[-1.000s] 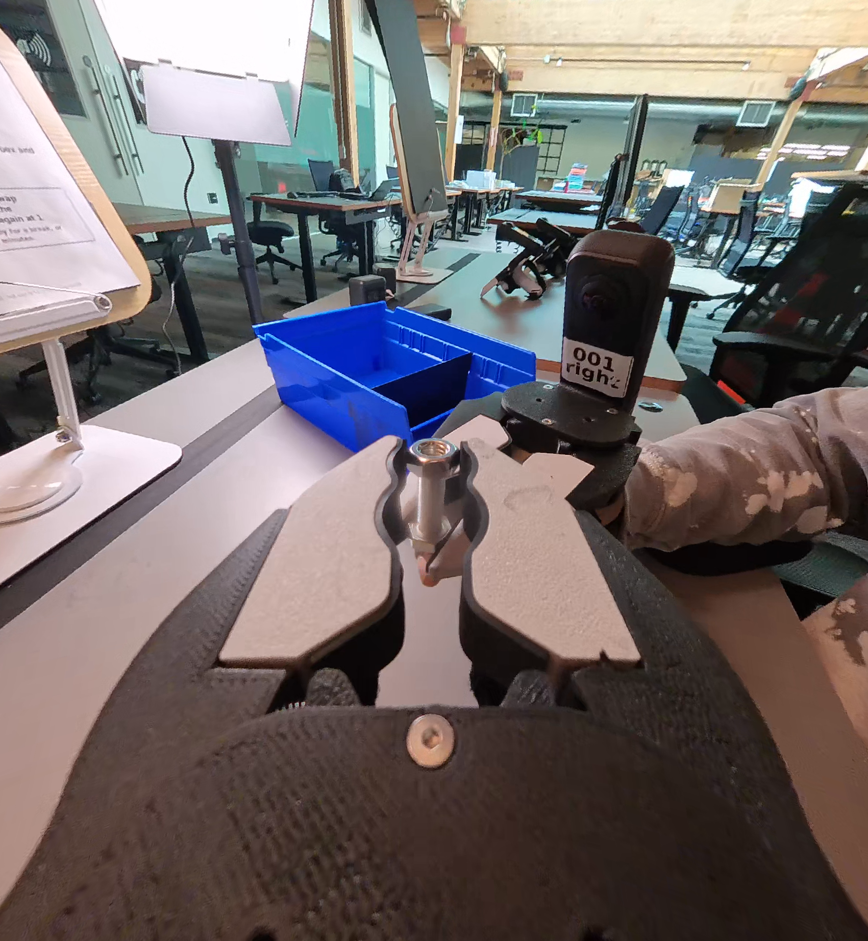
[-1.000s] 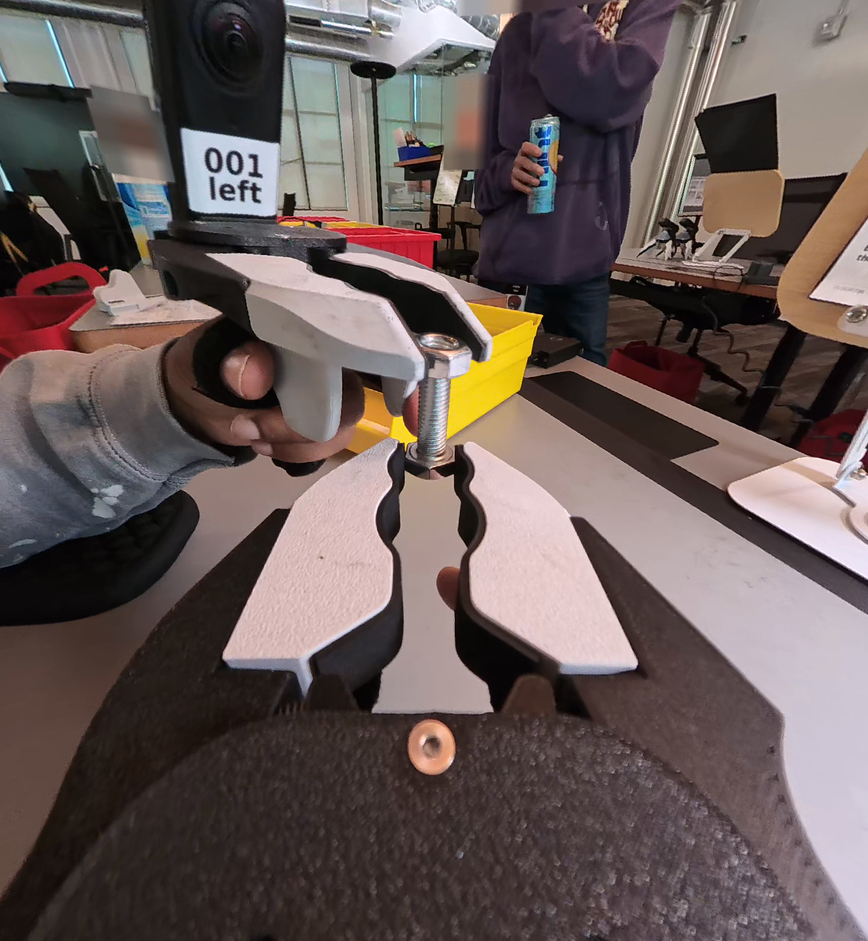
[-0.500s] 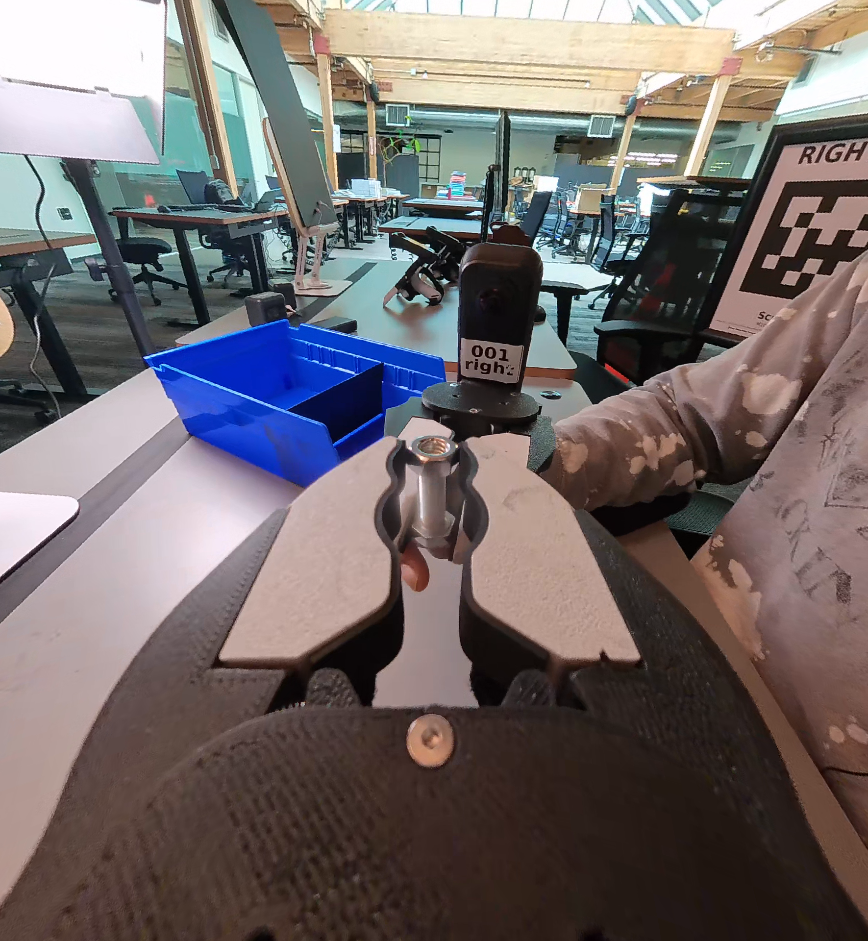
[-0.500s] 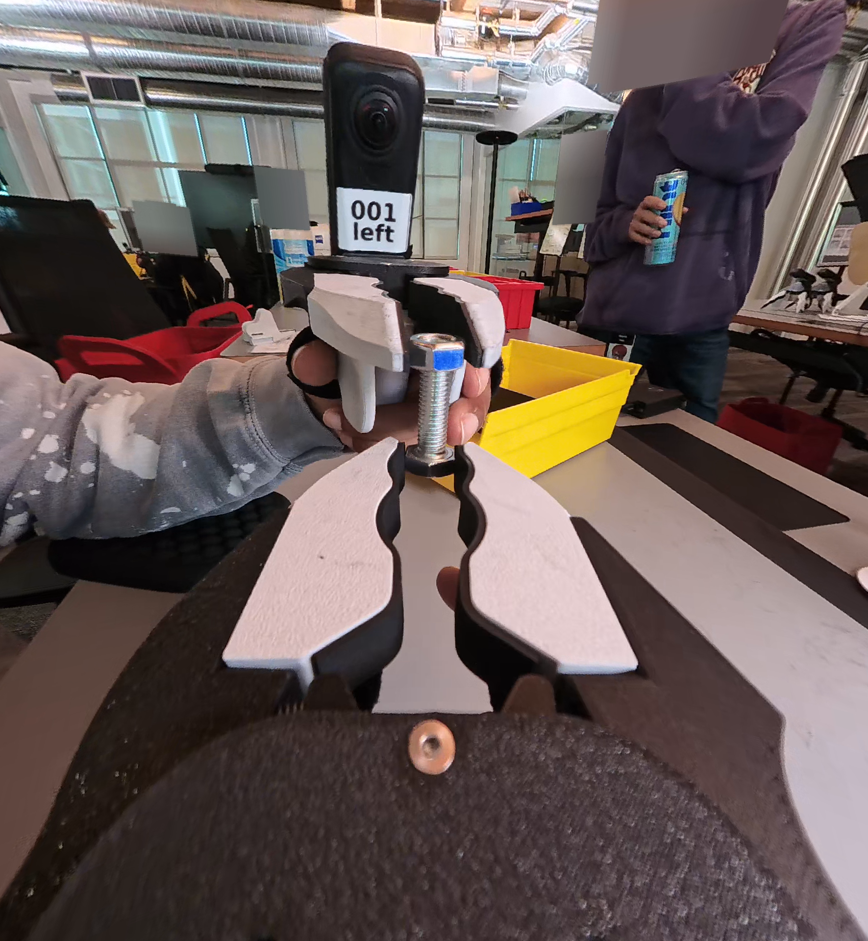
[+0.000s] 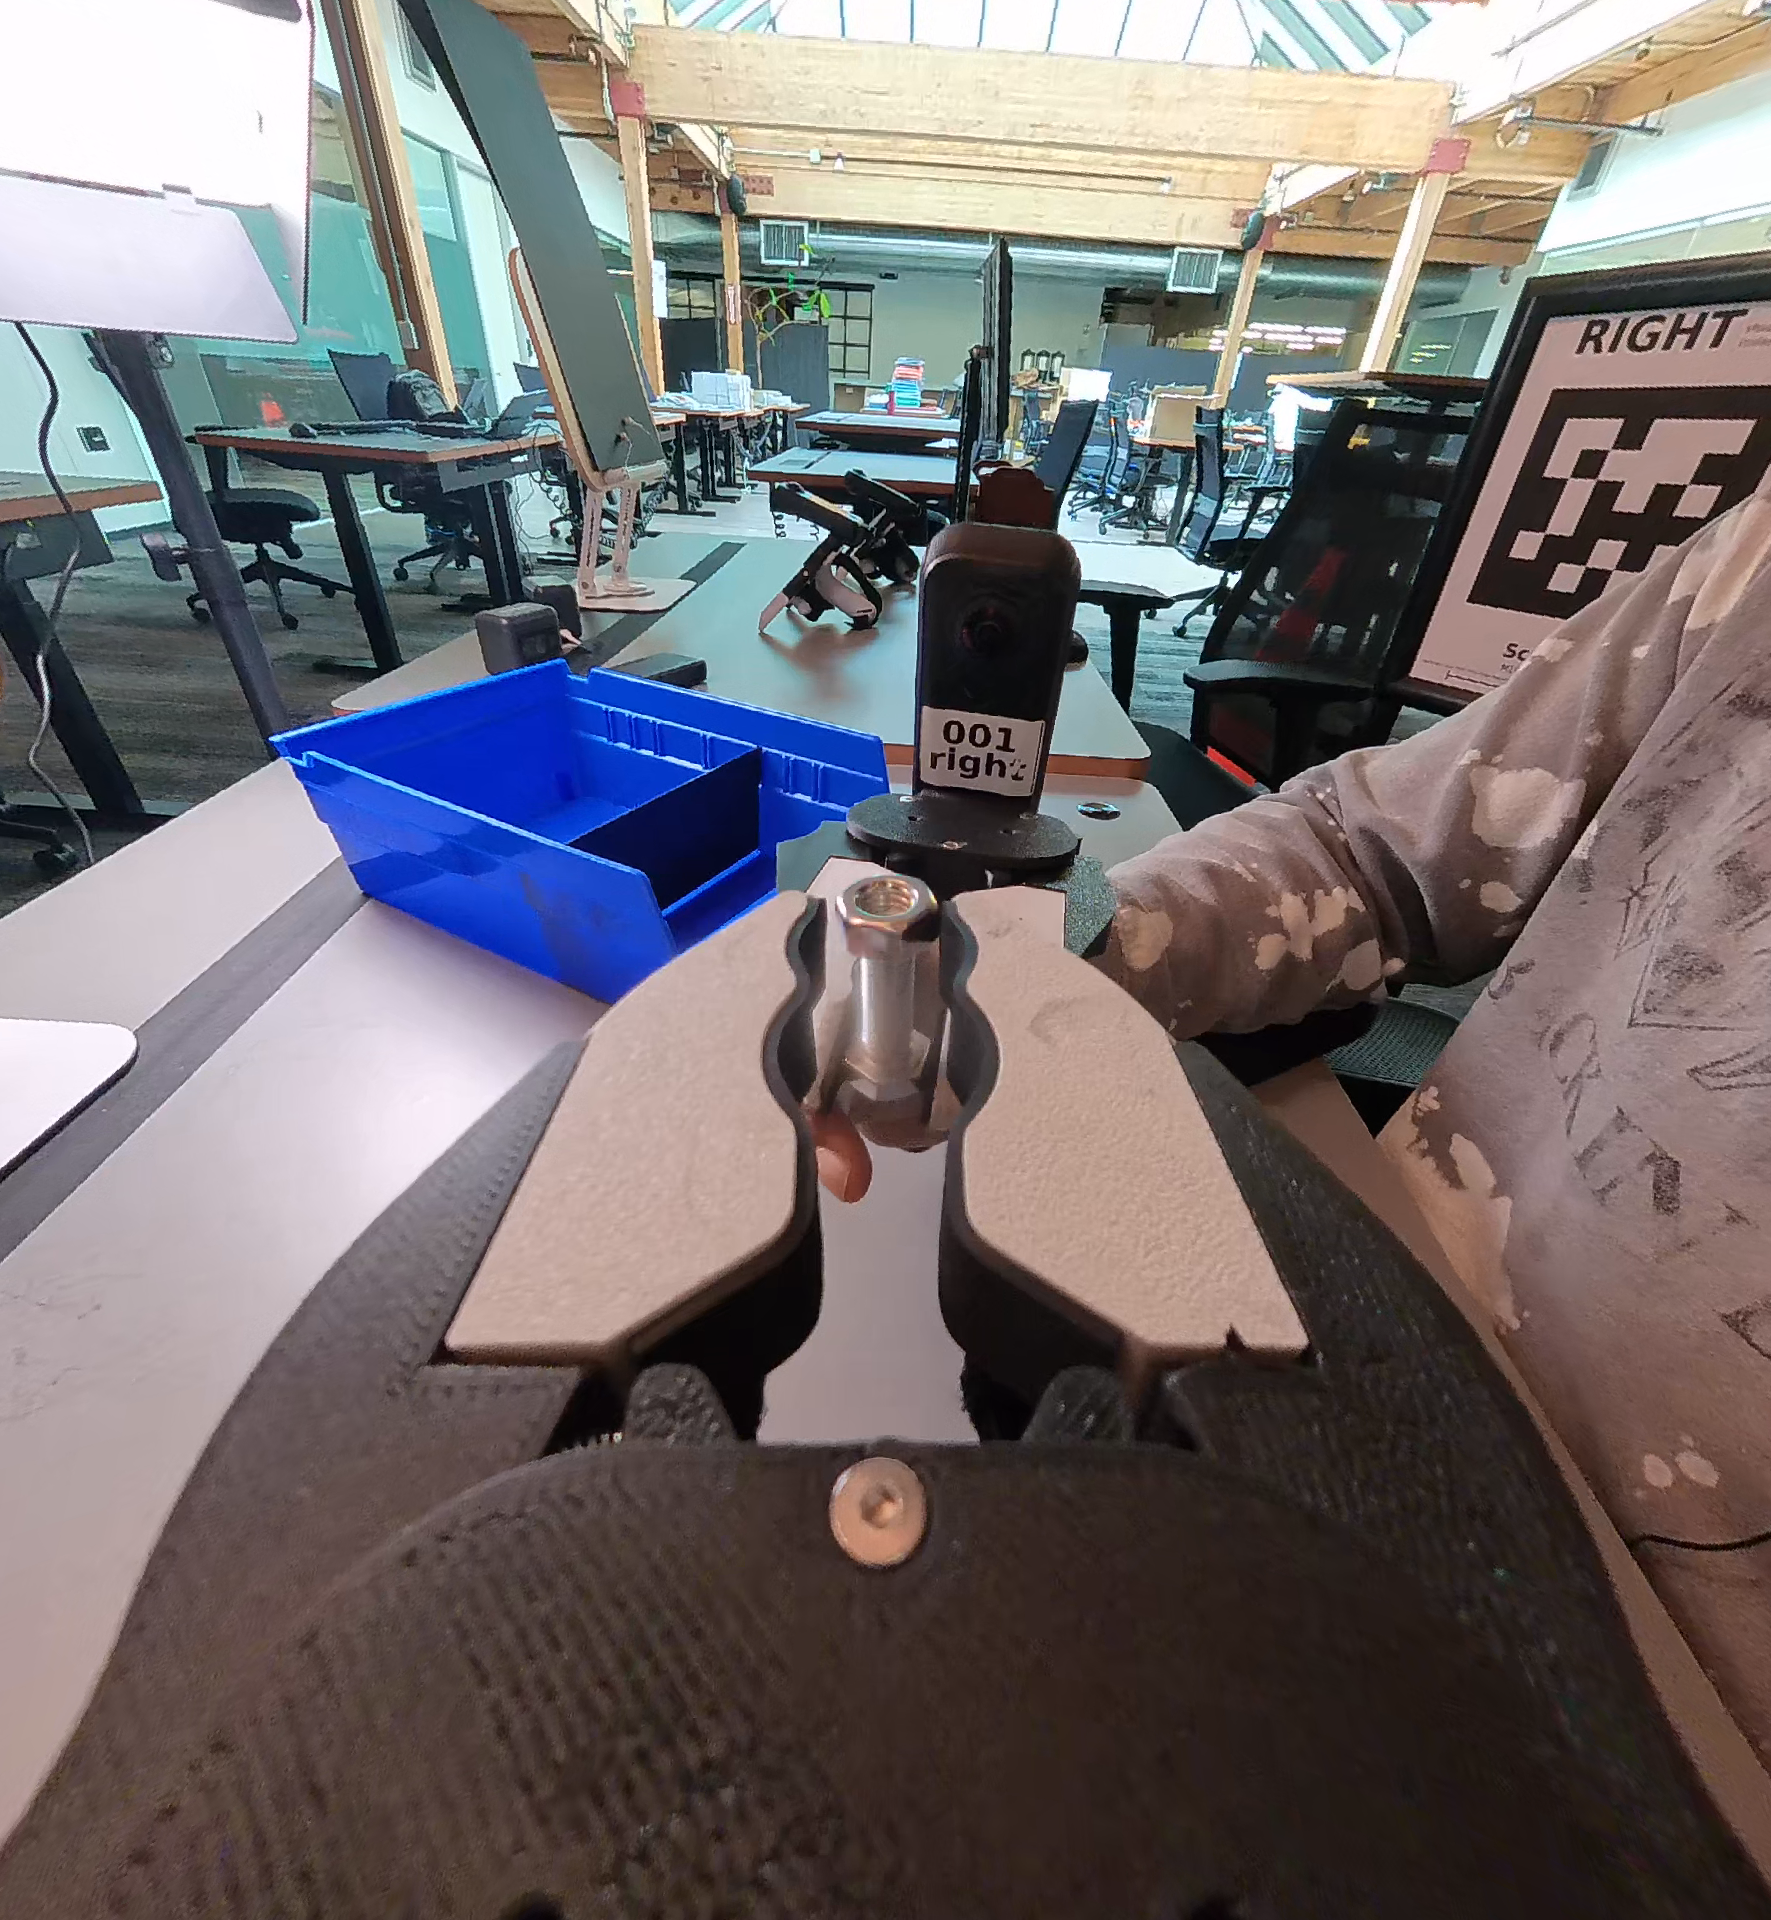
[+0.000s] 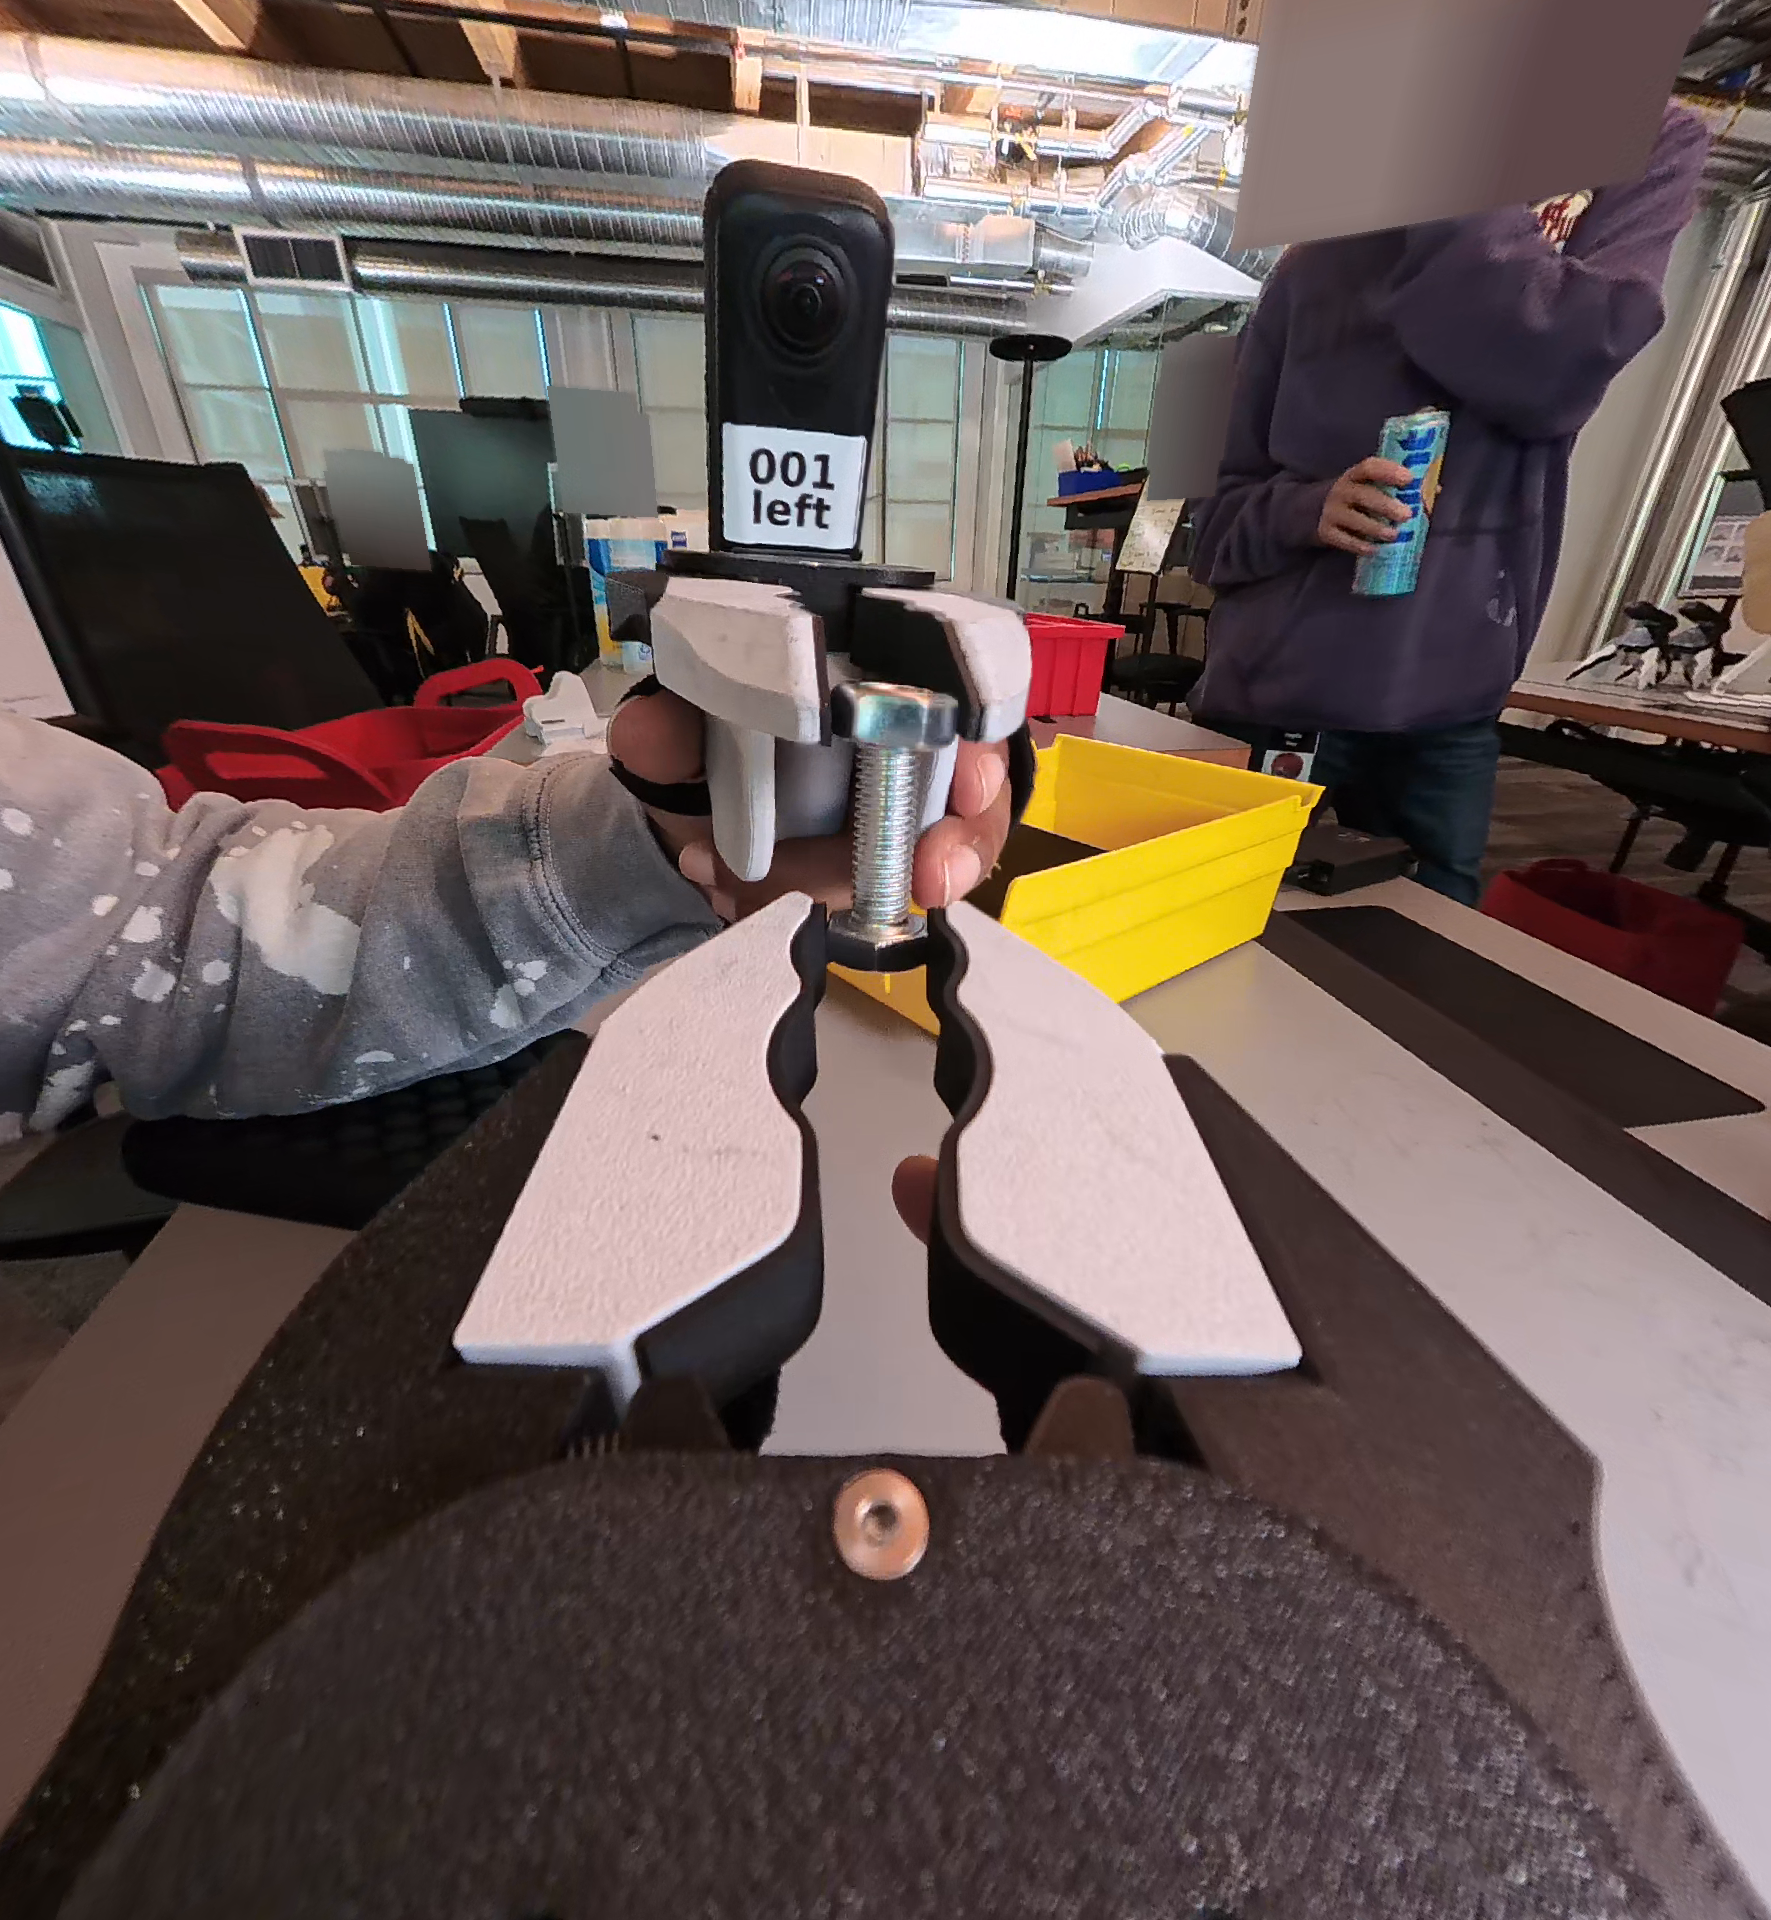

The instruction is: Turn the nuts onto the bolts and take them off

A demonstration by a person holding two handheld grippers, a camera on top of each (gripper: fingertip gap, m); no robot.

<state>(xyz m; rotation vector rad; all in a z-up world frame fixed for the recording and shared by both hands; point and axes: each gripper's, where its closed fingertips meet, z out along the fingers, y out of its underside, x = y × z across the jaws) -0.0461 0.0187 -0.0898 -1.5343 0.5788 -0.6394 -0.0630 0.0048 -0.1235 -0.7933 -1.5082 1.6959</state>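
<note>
A silver bolt (image 6: 889, 821) hangs upright between my two grippers, above the grey table (image 6: 1380, 1195). My left gripper (image 5: 886, 1081) is shut on the bolt's hex head (image 5: 891, 1107). In the right wrist view it (image 6: 891, 712) faces me and holds the head at the top. My right gripper (image 6: 876, 930) is shut on a dark nut (image 6: 876, 935) at the lower end of the thread. In the left wrist view the nut (image 5: 886, 906) shows at the far end of the bolt, in front of the right gripper's camera (image 5: 995, 644).
A blue divided bin (image 5: 507, 831) stands on the table to the left in the left wrist view. A yellow bin (image 6: 1151, 862) sits behind the bolt in the right wrist view. A person holding a can (image 6: 1432, 468) stands beyond the table. A white stand base (image 5: 8, 1101) lies at the table's left edge. The tips of both grippers are at nearly the same place.
Both grippers have swung round together, so the left gripper now faces the right camera squarely. The bolt and the nut stay held; the nut is still at the thread's end.
</note>
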